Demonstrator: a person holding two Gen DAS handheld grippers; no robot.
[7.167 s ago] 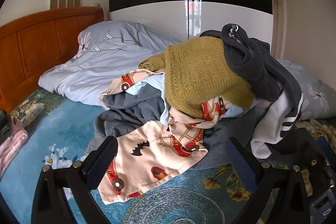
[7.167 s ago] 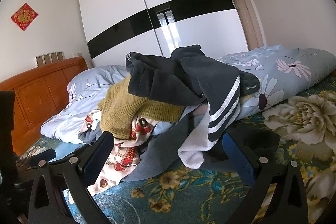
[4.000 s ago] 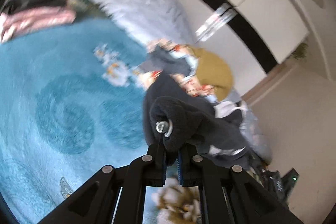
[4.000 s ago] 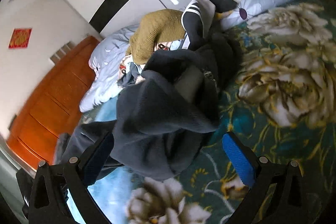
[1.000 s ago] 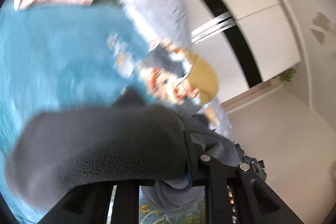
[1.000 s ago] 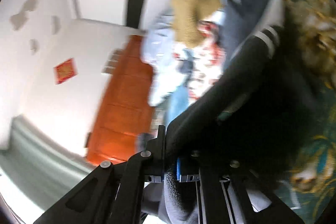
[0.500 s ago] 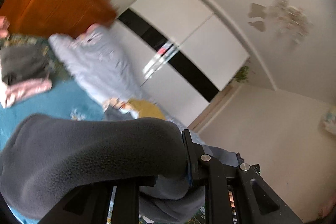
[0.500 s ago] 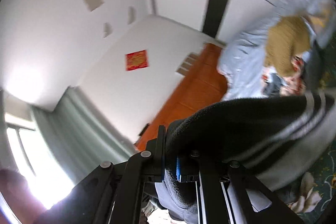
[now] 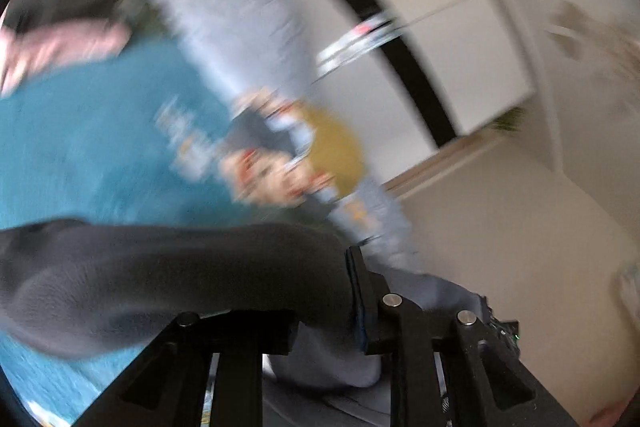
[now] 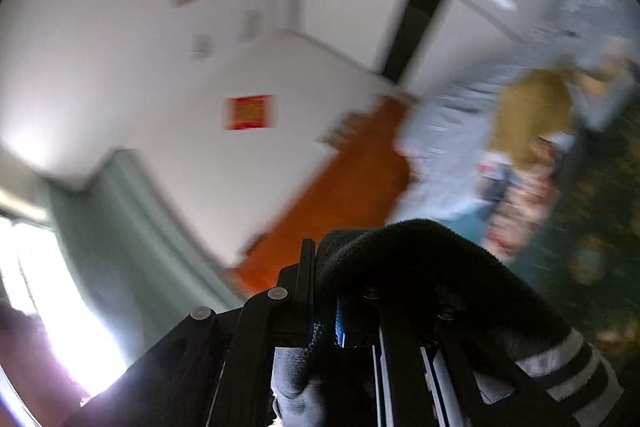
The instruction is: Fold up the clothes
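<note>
Both my grippers, left gripper [image 9: 320, 311] and right gripper [image 10: 326, 315], are clamped on the dark fleece jacket [image 9: 168, 279], held above the bed [image 9: 80, 131], its length strung between my 2 hands.

The right claw [image 10: 326, 291] pinches dark striped fleece [image 10: 420, 259]; the blurred clothes pile [image 10: 524, 147] lies beyond.

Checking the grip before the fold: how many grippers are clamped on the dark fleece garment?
2. The left gripper pinches the dark fleece garment; the right gripper pinches its striped part.
</note>
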